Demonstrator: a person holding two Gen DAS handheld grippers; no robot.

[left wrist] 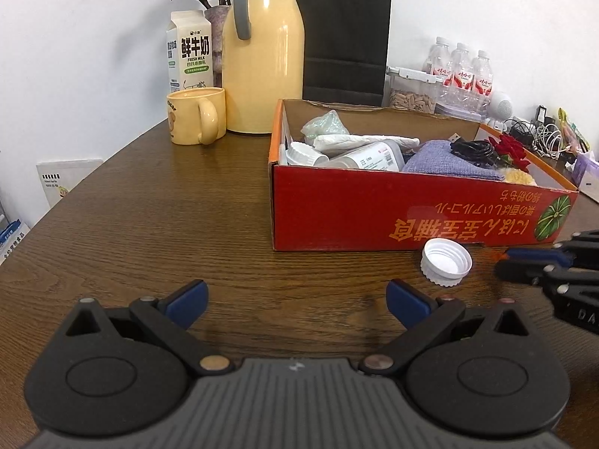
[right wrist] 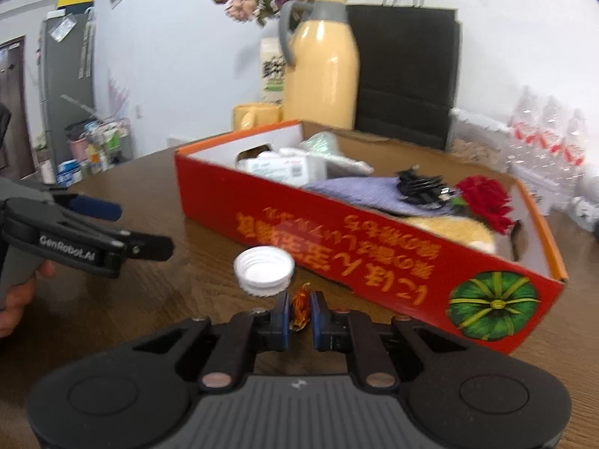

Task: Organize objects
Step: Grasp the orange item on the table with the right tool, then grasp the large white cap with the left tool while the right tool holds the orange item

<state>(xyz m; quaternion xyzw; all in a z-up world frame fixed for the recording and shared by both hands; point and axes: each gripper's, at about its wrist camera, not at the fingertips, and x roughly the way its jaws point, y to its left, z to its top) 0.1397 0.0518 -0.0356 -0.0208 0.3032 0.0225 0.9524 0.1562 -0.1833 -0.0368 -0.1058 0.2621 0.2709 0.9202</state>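
Note:
A red cardboard box stands on the brown wooden table, holding bottles, a purple cloth, a black cable and a red flower. In front of it a white bottle cap lies upside down. My right gripper is shut on a small orange wrapped piece, just behind the cap; in the left wrist view the right gripper shows at the right edge. My left gripper is open over bare wood with nothing between its fingers; in the right wrist view the left gripper is held by a hand.
Behind the box stand a yellow mug, a milk carton, a yellow thermos, a black paper bag and dried flowers. Water bottles, a nut container and cables sit at the back right. The table's left edge curves away.

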